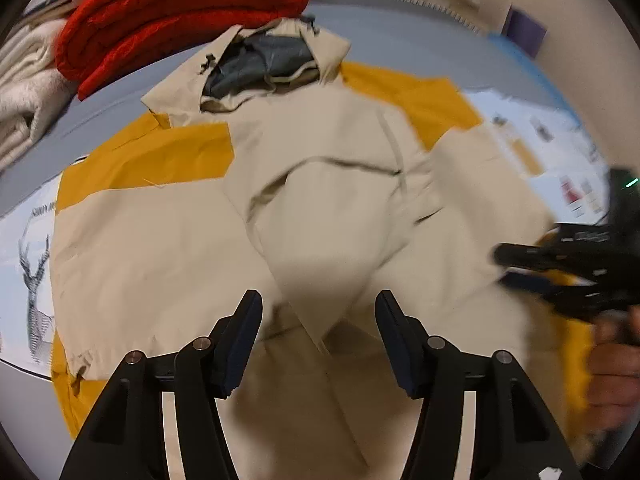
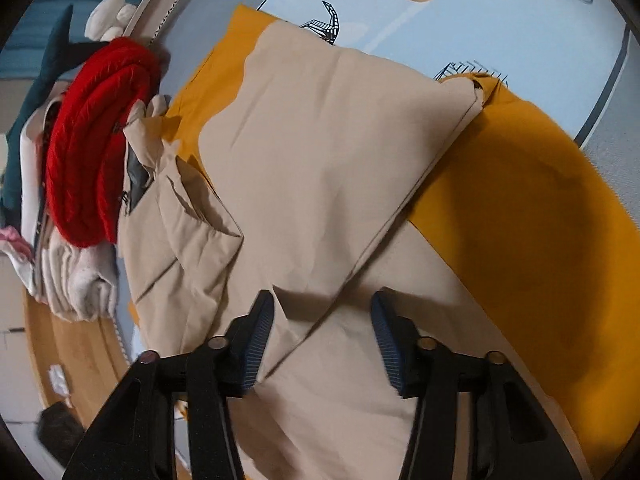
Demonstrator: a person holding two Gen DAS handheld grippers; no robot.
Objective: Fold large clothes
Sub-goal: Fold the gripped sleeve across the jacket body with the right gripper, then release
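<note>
A beige and mustard-yellow jacket [image 1: 320,184] lies spread on the printed cover, its hood with dark grey lining [image 1: 260,60] at the far end. A beige sleeve [image 2: 328,140] is folded across the body, with yellow fabric [image 2: 520,220] showing to its right. My left gripper [image 1: 318,300] hovers over the jacket's lower middle, open, with a loose fold of beige cloth lying under the gap. My right gripper [image 2: 323,298] stands open over the sleeve's edge, its pads clear of the cloth. In the left wrist view the right gripper [image 1: 504,268] shows blurred at the right, held by a hand [image 1: 612,368].
A folded red knit [image 1: 180,20] [image 2: 92,148] and cream folded clothes [image 1: 28,92] [image 2: 76,280] are stacked beside the hood. The light blue printed cover [image 1: 24,240] [image 2: 400,12] extends around the jacket. A wooden floor [image 2: 72,340] shows past the edge.
</note>
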